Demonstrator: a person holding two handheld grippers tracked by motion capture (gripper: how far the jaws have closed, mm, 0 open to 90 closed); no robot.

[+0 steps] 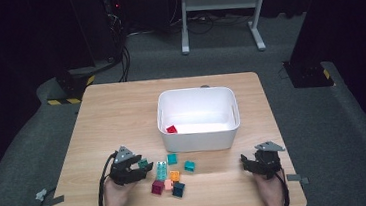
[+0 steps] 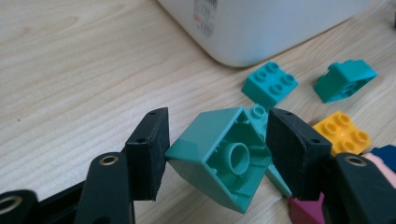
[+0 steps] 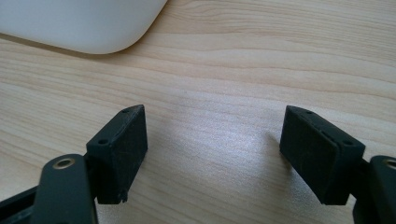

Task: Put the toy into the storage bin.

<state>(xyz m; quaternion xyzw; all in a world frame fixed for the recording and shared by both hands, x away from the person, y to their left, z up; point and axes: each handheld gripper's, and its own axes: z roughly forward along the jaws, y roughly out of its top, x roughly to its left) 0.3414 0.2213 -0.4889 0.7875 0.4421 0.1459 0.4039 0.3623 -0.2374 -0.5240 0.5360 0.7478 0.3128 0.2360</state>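
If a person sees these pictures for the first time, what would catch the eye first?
Probably the white bin in the middle of the wooden table, with one red brick lying inside it. Next comes the cluster of coloured bricks in front of the bin. Beside that cluster, the left gripper clamps a teal brick, its hollow underside facing the camera, while the right gripper stands open over bare wood.

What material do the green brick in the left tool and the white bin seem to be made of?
Green brick: probably moulded plastic, smooth with a slight sheen; its hollow underside shows a tube and thin ribs. White bin: likely plastic too, matte to satin, with rounded corners.
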